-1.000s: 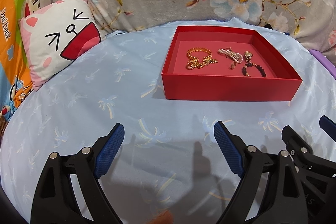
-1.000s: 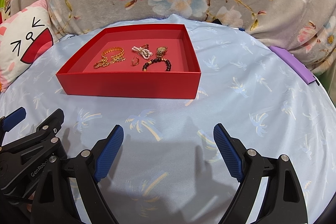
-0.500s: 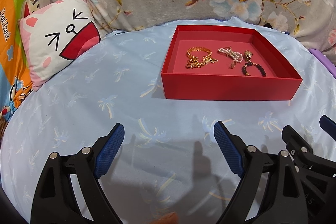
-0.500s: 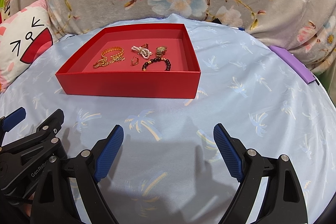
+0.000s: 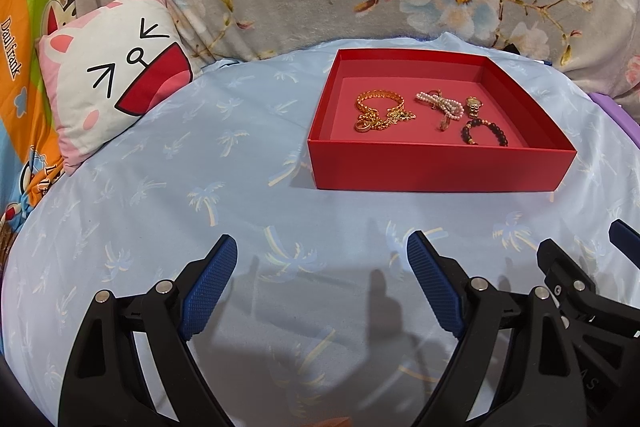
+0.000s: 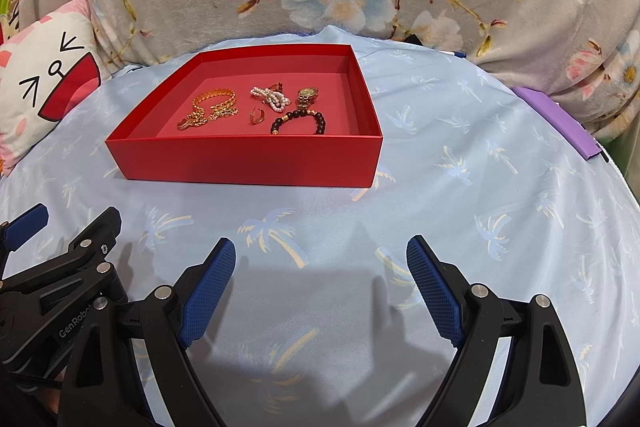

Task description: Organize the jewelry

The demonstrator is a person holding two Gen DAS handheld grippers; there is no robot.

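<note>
Jaws spread wide and empty on both the left gripper (image 5: 320, 277) and right gripper (image 6: 320, 277), which hover over the blue sheet (image 5: 200, 187) short of the red box (image 6: 248, 157), where the jewelry (image 6: 256, 105) already lies loosely grouped, so little seems left.

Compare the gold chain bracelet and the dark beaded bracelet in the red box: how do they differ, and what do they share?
The gold chain bracelet is shiny yellow metal links; the dark beaded bracelet is round, nearly black beads with a few gold ones. The gold one lies toward the left of the red box, bunched with loose chain; the beaded one lies right of centre, as an open arc. Both rest on the box floor, untouched.
</note>
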